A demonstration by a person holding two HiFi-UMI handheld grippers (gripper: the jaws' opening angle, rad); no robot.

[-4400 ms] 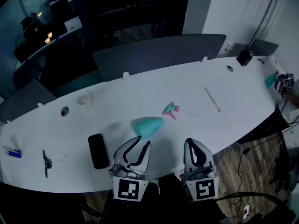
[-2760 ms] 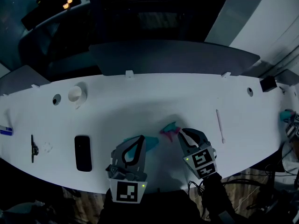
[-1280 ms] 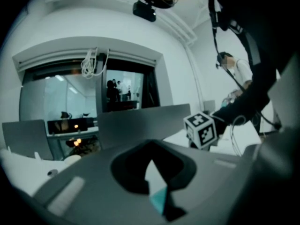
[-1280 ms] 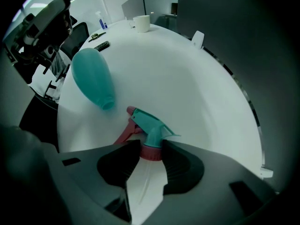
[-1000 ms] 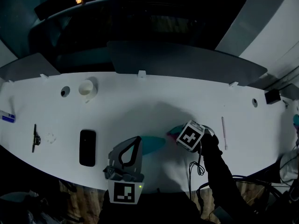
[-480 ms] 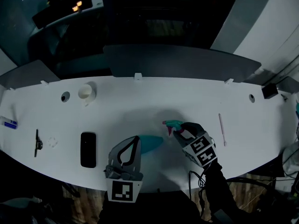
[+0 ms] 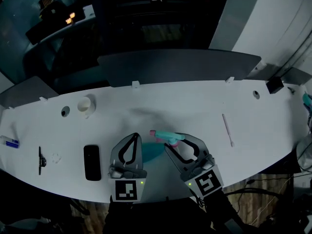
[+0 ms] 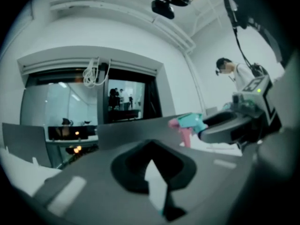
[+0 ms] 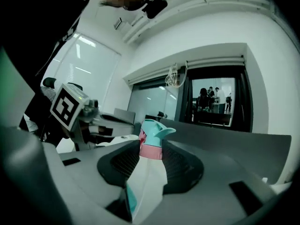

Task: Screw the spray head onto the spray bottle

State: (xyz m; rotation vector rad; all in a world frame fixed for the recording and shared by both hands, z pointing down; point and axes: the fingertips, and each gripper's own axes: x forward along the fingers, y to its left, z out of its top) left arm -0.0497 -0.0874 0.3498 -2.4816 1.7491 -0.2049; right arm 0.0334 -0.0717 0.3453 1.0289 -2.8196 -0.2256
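Observation:
My right gripper (image 7: 174, 141) is shut on the spray head (image 7: 165, 135), a teal head with a pink collar and trigger. In the right gripper view the pink collar of the spray head (image 9: 152, 134) sits between the jaws of that gripper (image 9: 151, 148), with the teal nozzle sticking out past them. The teal spray bottle (image 7: 148, 152) lies on the white table (image 7: 195, 101), between the two grippers and partly hidden by them. My left gripper (image 7: 133, 137) stands just left of the bottle, shut and empty. The left gripper view shows its jaws together (image 8: 151, 146) and the spray head (image 8: 190, 122) to the right.
A black phone (image 7: 91, 162) lies left of the left gripper. Farther left are a thin dark tool (image 7: 40, 160) and a blue marker (image 7: 9, 143). A white cup (image 7: 84, 105) stands at the back left. A thin white tube (image 7: 226, 129) lies right. A grey partition (image 7: 180, 65) lines the table's far edge.
My right gripper has carried the spray head left and nearer, up beside the bottle, and has turned to lie parallel with the left gripper. The left gripper has stayed in place.

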